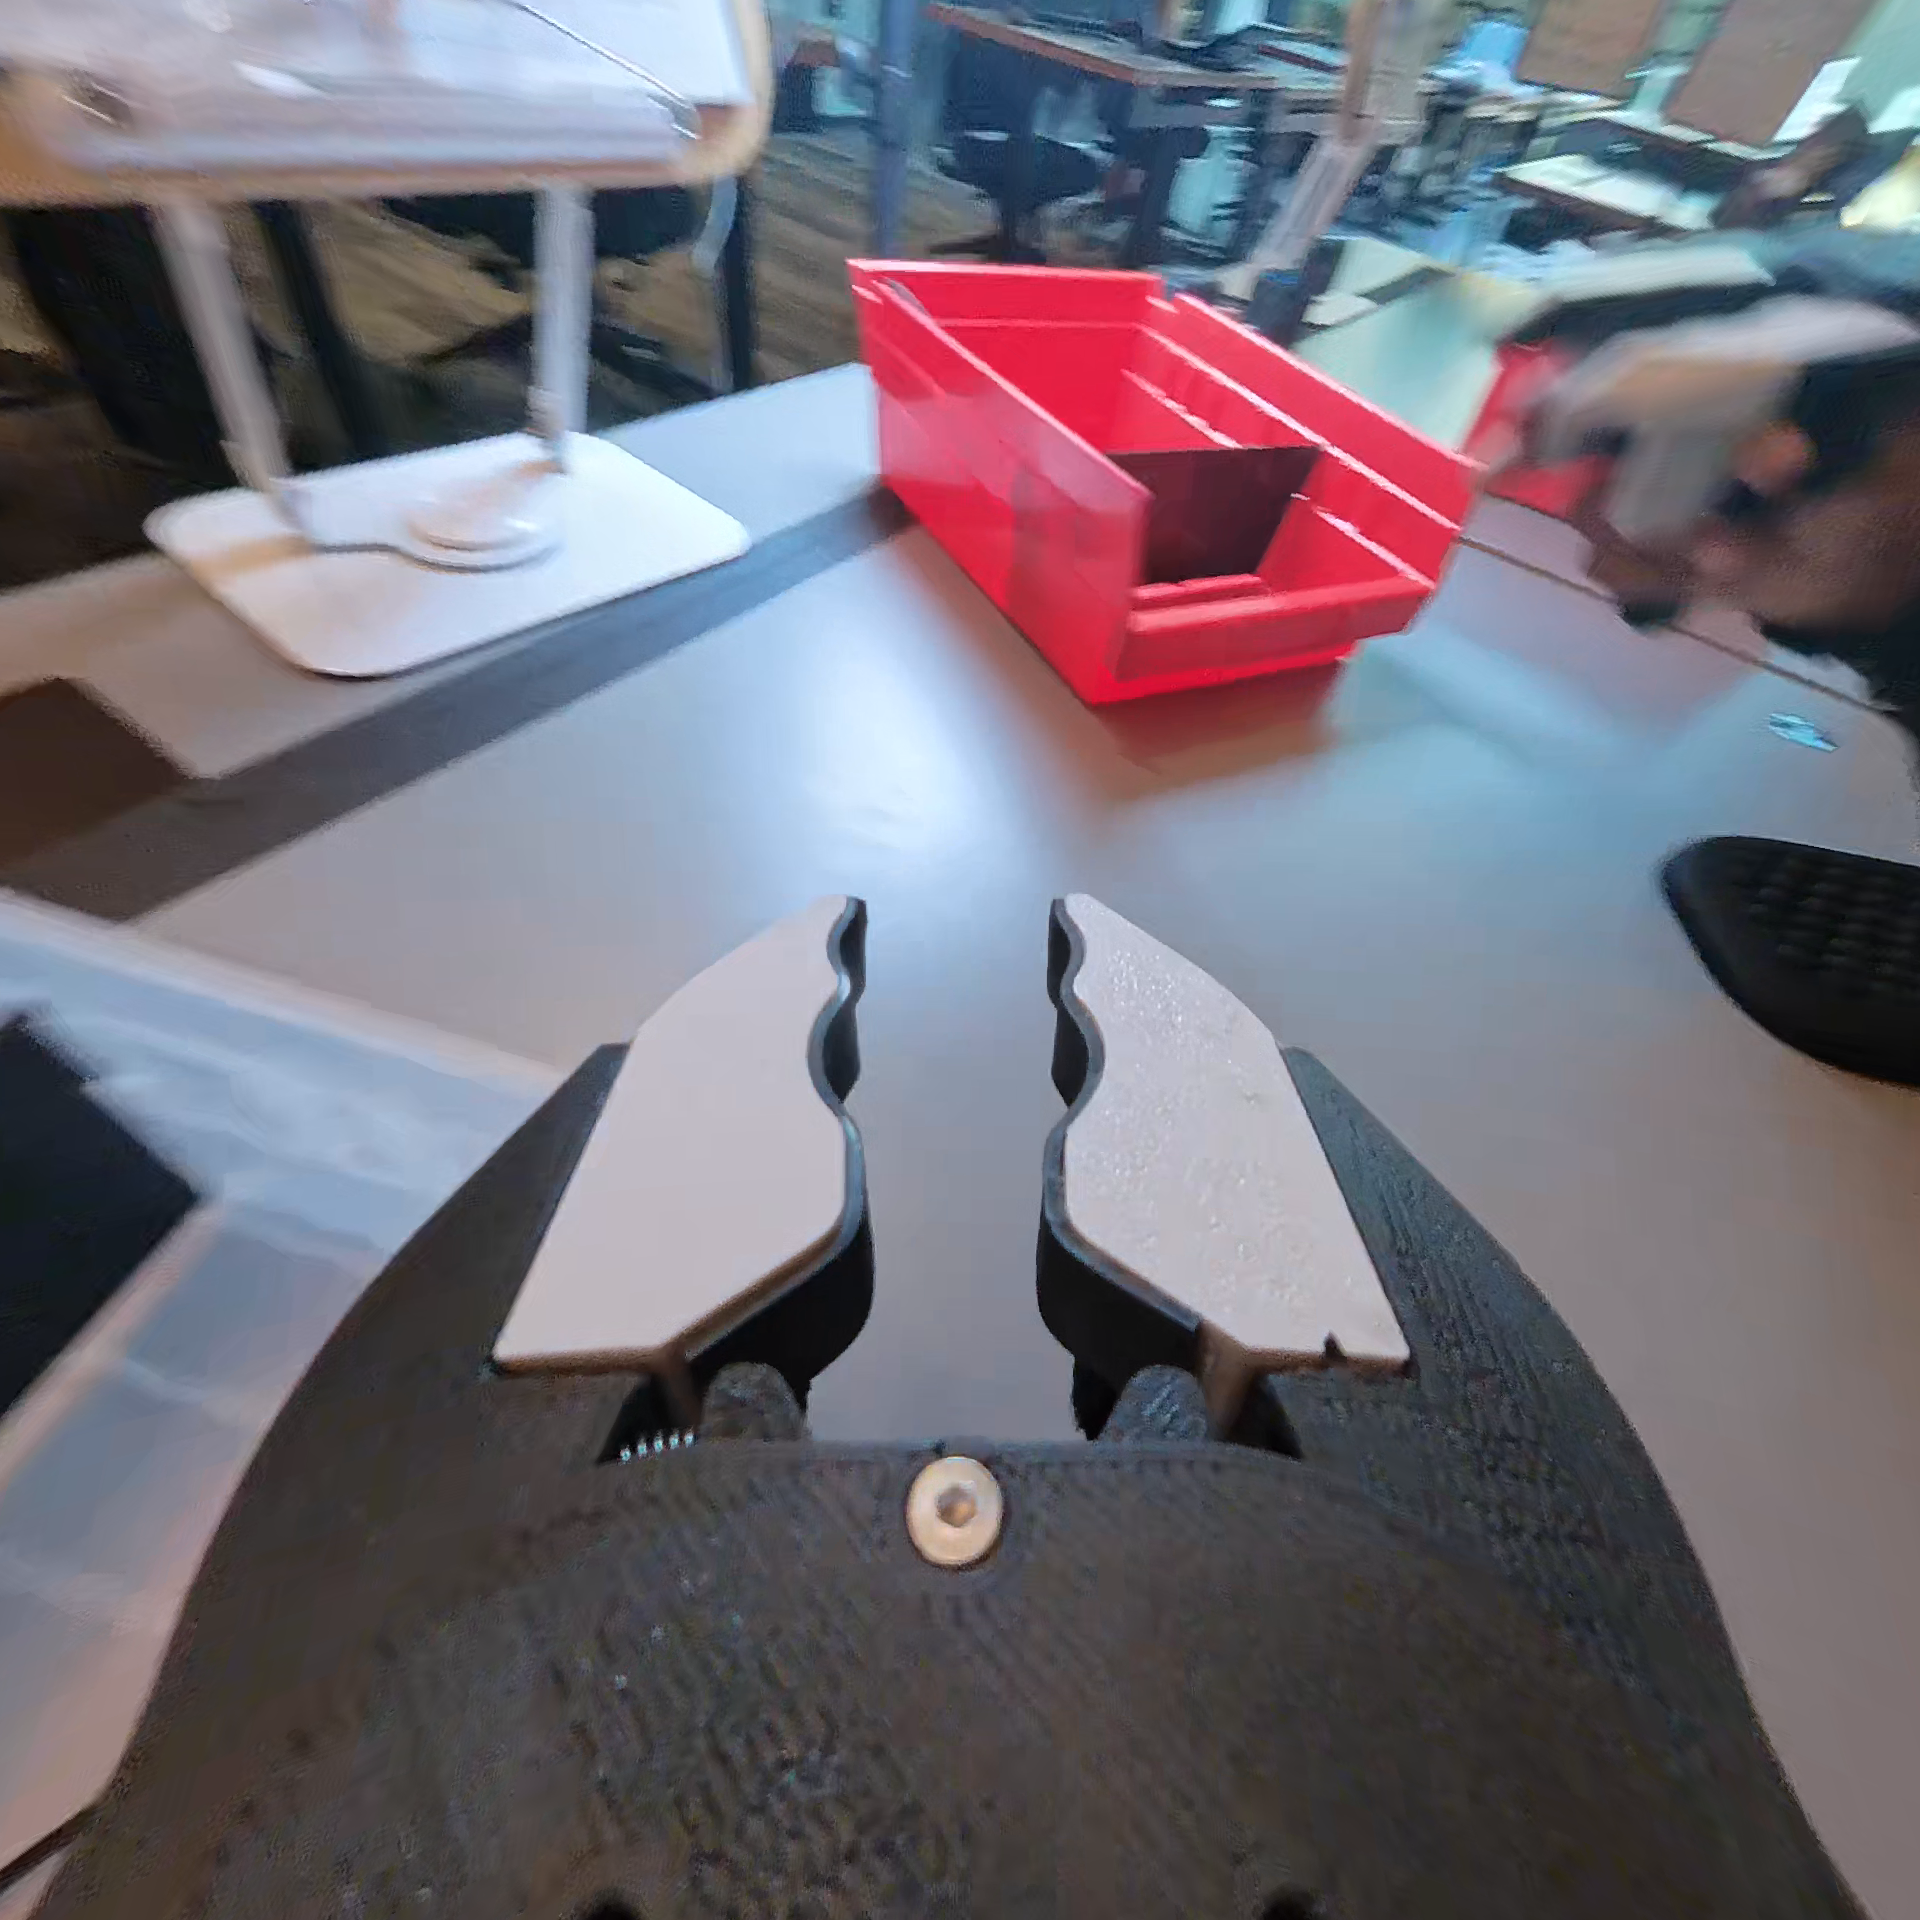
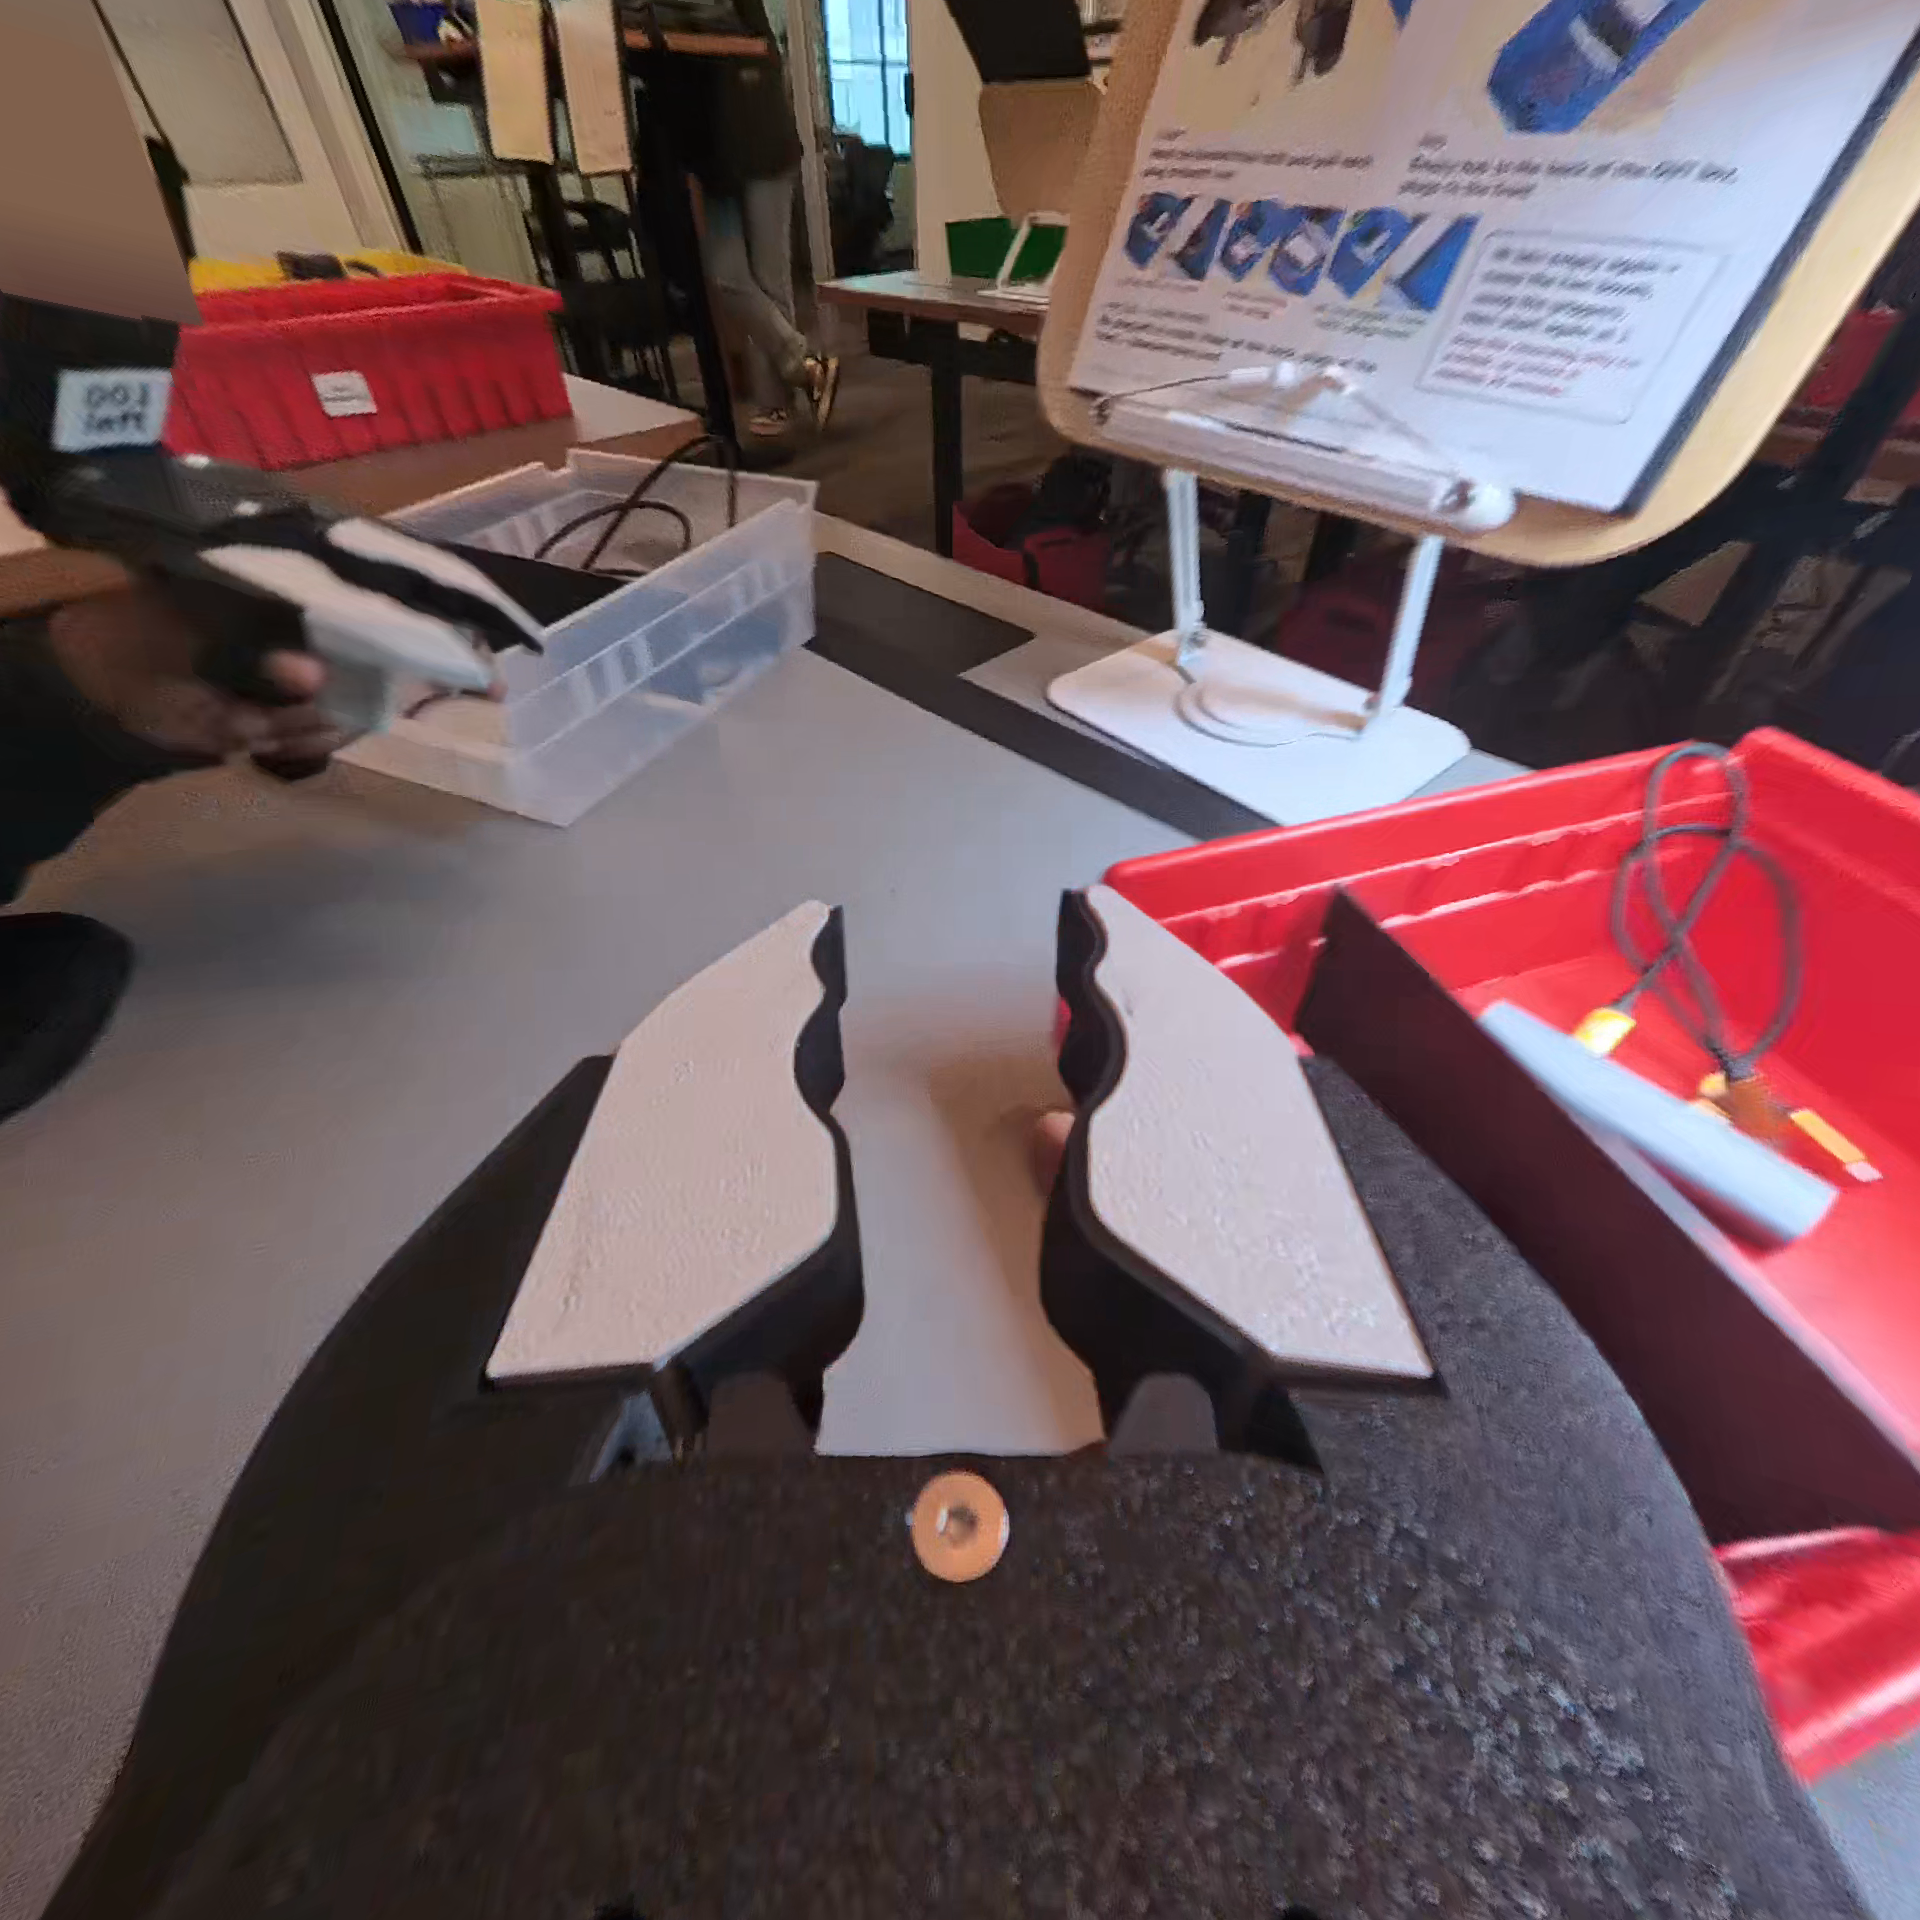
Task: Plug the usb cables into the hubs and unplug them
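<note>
hub: pale grey bar [image 2: 1652, 1127] lying in the red bin [image 2: 1475, 862]; looks light and stiff, probably slick, so I'd grab it across the long sides
cable: thin dark loop [image 2: 1704, 894], floppy; grab the orange plug [image 2: 1751, 1101], not the cord
right gripper [image 2: 945, 987]: fingers spread, empty, over the counter [image 2: 623, 883]; hub off to their right, apart
left gripper [image 1: 956, 987]: fingers spread, empty; near the clear bin [image 2: 665, 623]
</note>
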`<state>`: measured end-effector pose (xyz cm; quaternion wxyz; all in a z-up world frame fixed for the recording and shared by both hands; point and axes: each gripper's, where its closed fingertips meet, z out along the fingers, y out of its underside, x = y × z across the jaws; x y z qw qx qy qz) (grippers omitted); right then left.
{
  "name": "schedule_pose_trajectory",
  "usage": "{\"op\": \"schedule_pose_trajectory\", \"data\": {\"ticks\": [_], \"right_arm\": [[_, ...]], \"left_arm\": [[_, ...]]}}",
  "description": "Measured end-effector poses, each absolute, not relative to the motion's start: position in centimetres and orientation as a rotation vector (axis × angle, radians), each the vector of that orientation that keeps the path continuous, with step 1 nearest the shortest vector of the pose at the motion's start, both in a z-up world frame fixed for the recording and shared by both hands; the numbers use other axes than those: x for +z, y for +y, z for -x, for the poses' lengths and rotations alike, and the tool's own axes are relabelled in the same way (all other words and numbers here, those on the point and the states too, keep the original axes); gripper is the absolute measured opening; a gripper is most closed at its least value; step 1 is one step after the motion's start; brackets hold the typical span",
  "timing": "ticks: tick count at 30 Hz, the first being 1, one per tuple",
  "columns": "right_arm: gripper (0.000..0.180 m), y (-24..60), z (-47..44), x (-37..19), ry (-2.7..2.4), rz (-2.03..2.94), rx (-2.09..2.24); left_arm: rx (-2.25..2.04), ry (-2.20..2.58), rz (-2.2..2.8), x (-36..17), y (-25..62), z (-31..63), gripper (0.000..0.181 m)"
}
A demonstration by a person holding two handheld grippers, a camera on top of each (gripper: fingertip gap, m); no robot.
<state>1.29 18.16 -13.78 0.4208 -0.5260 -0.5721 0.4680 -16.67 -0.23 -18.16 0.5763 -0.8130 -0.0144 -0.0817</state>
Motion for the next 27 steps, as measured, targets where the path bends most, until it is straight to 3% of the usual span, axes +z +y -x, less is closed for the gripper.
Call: {"op": "schedule_pose_trajectory", "data": {"ticks": [1, 2, 3, 10, 22, 27], "right_arm": [[0.028, 16.5, -1.9, -14.9, -1.424, 1.32, 1.189], [0.008, 15.1, -2.4, -16.0, -1.415, 1.324, 1.2], [0.0, 13.8, -2.8, -17.1, -1.415, 1.33, 1.224], [0.006, 11.6, -2.8, -20.7, -1.418, 1.292, 1.208], [0.009, 11.7, -2.7, -22.0, -1.439, 1.306, 1.217], [0.009, 11.7, -2.7, -22.2, -1.45, 1.324, 1.232]], "left_arm": [[-0.128, -0.063, 1.9, -17.3, -0.8, 18.1, 0.034], [-0.073, -0.097, 1.888, -16.4, -1.5, 19.5, 0.034], [-0.031, -0.138, 1.874, -15.4, -2.2, 21.1, 0.033], [0.11, -0.414, 1.993, -13.6, -6.0, 32.3, 0.031], [-0.268, -0.909, 2.402, -24.4, -3.8, 40.1, 0.04], [-0.29, -0.98, 2.461, -26.5, -2.4, 40.8, 0.037]]}}
